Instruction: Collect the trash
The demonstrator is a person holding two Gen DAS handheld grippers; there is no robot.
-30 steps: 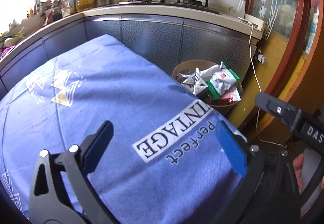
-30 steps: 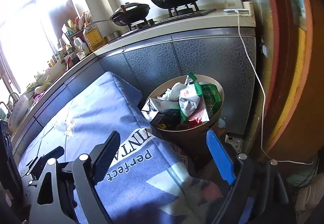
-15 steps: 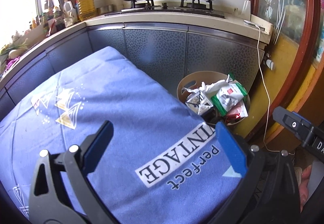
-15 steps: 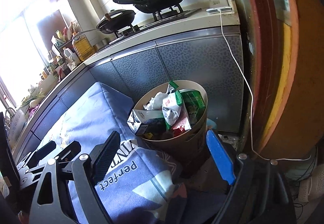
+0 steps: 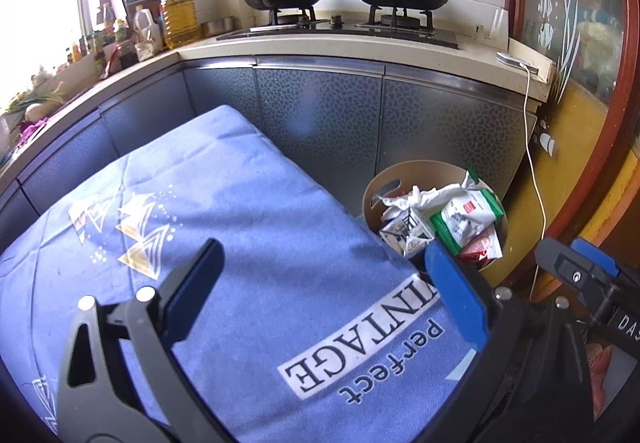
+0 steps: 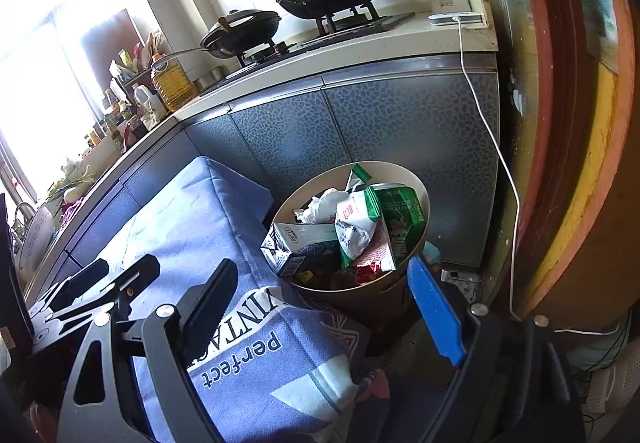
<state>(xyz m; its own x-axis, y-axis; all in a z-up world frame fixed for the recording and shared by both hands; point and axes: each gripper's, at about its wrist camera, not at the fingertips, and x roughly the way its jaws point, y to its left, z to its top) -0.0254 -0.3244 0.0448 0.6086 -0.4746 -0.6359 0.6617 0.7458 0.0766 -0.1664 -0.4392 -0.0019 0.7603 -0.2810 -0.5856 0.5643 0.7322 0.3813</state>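
While both grippers are held spread and empty over the blue cloth (image 5: 248,227), the bin (image 6: 420,203) is seen on the floor beside the table, against the grey cabinet (image 6: 360,131). It is heaped with trash: a carton (image 6: 296,243), a white-green packet (image 6: 356,223), a green bag (image 6: 400,219). Nothing is gripped by the left gripper (image 5: 320,291) or the right gripper (image 6: 324,303). A white cable (image 6: 492,139) is draped down beside the bin. Compared with a second ago, the bin is seen lower and farther right in the left view, and the right view is drawn back.
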